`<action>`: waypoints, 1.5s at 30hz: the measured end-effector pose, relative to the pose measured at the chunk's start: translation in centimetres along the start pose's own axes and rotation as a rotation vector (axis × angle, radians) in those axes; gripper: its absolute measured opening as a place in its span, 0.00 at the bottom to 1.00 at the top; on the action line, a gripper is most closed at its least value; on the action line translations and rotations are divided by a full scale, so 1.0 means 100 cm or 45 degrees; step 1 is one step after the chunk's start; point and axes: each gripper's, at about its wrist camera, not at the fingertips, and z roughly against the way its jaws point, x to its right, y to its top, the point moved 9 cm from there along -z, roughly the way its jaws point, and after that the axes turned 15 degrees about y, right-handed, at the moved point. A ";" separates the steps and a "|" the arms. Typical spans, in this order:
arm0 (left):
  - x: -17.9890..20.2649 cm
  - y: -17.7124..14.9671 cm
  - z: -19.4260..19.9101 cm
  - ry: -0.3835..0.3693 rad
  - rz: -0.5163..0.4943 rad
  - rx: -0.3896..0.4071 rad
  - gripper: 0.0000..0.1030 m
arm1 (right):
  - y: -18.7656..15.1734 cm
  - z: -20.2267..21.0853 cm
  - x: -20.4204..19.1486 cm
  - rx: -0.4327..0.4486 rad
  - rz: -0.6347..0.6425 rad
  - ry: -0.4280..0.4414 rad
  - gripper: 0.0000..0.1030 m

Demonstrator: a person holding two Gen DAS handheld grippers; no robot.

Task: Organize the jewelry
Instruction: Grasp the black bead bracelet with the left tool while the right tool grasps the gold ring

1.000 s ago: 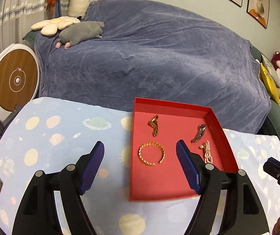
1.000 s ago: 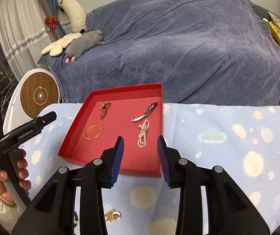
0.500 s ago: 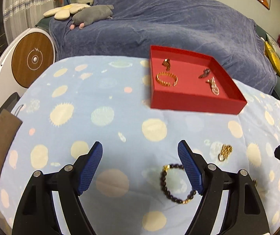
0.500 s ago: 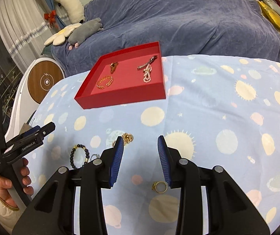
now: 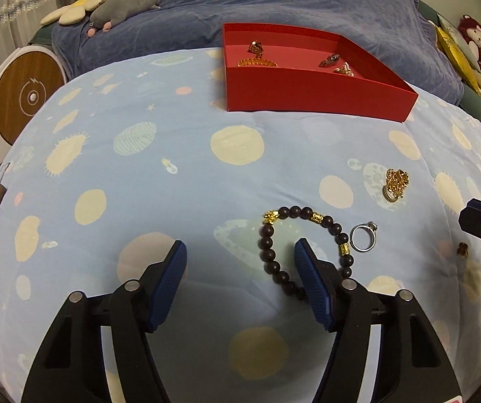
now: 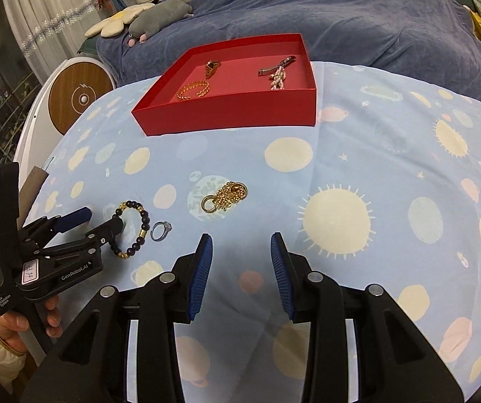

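Left claw (image 5: 240, 252) spread wide, empty, one tip inside the loop of the dark wooden bead bracelet with gold charms (image 5: 299, 247) on the planet-print worktop (image 5: 139, 184); could drag or snag the beads and knock the silver stone-set ring (image 5: 363, 237) just beside the bracelet. Right claw (image 6: 241, 253) likewise released, empty, right of the bracelet. Beyond the bracelet, tangled gold chain with ring (image 6: 224, 196) hard to resolve; red cardboard tray (image 5: 307, 95) wall hiding part of its contents; bracelet's near arc hidden behind the left claw.

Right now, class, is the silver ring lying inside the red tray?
No, the silver ring lies on the tablecloth beside the beaded bracelet, outside the red tray.
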 end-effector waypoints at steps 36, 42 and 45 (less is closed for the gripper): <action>0.019 0.029 0.051 -0.200 0.026 0.126 0.05 | -0.041 0.002 0.036 -0.072 0.031 -0.100 0.29; 0.020 0.030 0.051 -0.198 0.026 0.121 0.05 | -0.040 0.001 0.034 -0.072 0.060 -0.112 0.23; 0.019 0.030 0.050 -0.200 0.028 0.121 0.05 | -0.037 0.003 0.031 -0.057 0.055 -0.101 0.21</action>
